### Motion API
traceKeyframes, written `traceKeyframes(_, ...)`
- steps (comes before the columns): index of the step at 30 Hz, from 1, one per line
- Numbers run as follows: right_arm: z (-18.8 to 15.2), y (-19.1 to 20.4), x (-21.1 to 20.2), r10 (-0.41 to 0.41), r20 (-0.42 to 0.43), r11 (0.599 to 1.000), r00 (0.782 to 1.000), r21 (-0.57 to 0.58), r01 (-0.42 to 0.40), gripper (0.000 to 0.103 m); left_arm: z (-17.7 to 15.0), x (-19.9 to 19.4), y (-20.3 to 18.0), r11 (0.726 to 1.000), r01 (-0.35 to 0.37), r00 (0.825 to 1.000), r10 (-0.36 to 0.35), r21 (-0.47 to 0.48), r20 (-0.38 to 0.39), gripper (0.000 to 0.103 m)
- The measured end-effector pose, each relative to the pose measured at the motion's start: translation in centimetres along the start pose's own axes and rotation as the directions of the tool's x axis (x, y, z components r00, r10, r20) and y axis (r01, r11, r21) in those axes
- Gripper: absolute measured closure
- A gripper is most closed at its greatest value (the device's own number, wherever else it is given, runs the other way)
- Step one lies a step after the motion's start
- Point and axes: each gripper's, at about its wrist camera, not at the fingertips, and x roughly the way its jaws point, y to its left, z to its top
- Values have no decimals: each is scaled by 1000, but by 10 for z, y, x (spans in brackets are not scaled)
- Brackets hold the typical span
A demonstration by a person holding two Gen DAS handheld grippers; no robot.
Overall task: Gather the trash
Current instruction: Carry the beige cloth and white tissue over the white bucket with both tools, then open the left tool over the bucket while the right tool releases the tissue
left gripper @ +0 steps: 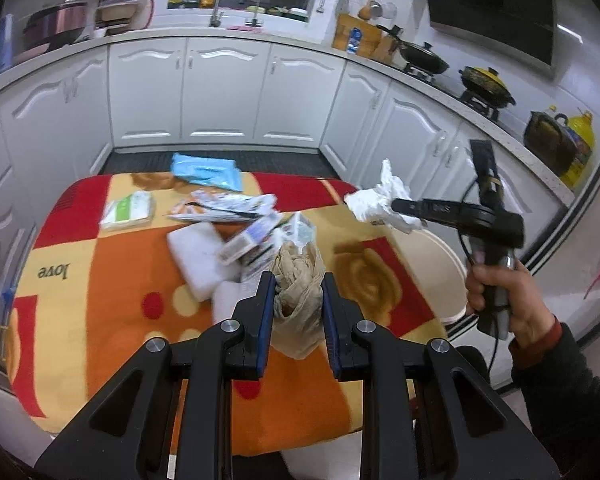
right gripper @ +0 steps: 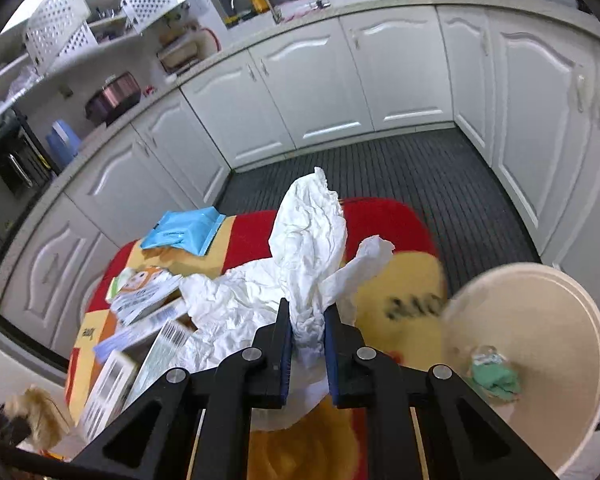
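Observation:
My left gripper (left gripper: pixel 299 286) is shut on a crumpled brown paper wad (left gripper: pixel 298 280), held above the table's orange and red cloth (left gripper: pixel 120 280). My right gripper (right gripper: pixel 307 316) is shut on a crumpled white tissue (right gripper: pixel 308 236); in the left wrist view it holds that tissue (left gripper: pixel 380 200) over the table's right edge. A cream round bin (right gripper: pixel 540 340) stands at the right of the table, with a green scrap (right gripper: pixel 496 380) inside. More trash lies on the cloth: small boxes (left gripper: pixel 256 240), a white pad (left gripper: pixel 198 256), a blue packet (left gripper: pixel 206 170) and a green-white packet (left gripper: pixel 128 210).
White kitchen cabinets (left gripper: pixel 220 88) curve around the table, with a dark ribbed floor mat (right gripper: pixel 420 176) between them. The counter holds pans on a stove (left gripper: pixel 486 84), an oil bottle (left gripper: pixel 578 144) and a sink tap (left gripper: pixel 216 4).

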Motion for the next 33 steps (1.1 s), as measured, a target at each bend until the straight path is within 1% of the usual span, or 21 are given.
traceKeyframes(3,-12,-18,-24,-5,18,1000,1000,18,5,90,4,6,-17,999,30,1000,-30,19,-4,83)
traceKeyframes(8,-29,-41,-52,-57,38,998,998,30,56,90,10,26,-48,995,87,996,-86,51,-29,83)
traceKeyframes(14,-46,-78,-78,-128,52,990,990,74,124,90,14,60,-87,987,127,990,-120,96,-70,83)
traceKeyframes(21,-59,-118,-93,-205,44,973,978,115,199,90,22,107,-137,977,181,979,-167,117,-119,83)
traceKeyframes(26,-65,-144,-93,-257,30,957,966,149,249,90,24,140,-168,968,222,969,-204,121,-140,82)
traceKeyframes(29,-68,-155,-88,-283,14,947,959,162,277,90,25,163,-180,966,237,964,-221,100,-149,81)
traceKeyframes(31,-70,-163,-85,-302,3,939,953,172,297,90,25,177,-184,966,250,959,-236,73,-157,74)
traceKeyframes(32,-70,-166,-84,-306,1,937,952,176,301,90,25,186,-185,965,258,956,-246,54,-161,64)
traceKeyframes(33,-70,-170,-83,-308,-3,936,951,180,304,90,25,195,-185,965,261,954,-252,36,-164,51)
